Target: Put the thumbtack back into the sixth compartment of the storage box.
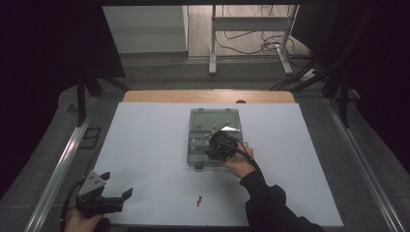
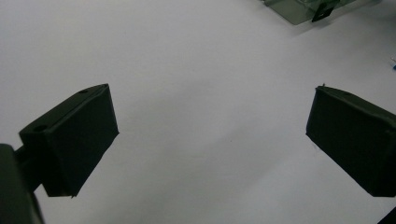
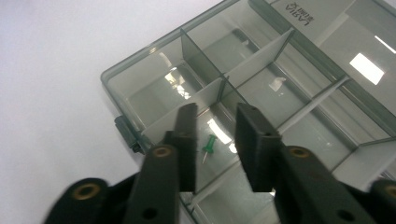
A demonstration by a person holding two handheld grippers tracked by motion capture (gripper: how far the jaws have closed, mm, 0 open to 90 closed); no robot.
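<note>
A clear grey compartment box (image 1: 191,145) lies open in the middle of the white table top, its lid (image 1: 214,119) folded away from me. My right gripper (image 1: 220,145) hovers over the box's near compartments. In the right gripper view its jaws (image 3: 215,112) stand a little apart, open, with nothing pinched. A green push pin (image 3: 209,145) lies on the compartment floor just below the gap. My left gripper (image 1: 117,184) rests at the table's near left corner, wide open (image 2: 210,126) over bare white surface.
A small red and blue pin-like object (image 1: 198,200) lies on the table near the front edge. A white scrap (image 3: 277,84) sits in a neighbouring compartment. The box's corner and latch (image 2: 322,11) sit far ahead of the left gripper. Metal rails (image 1: 63,164) flank the table.
</note>
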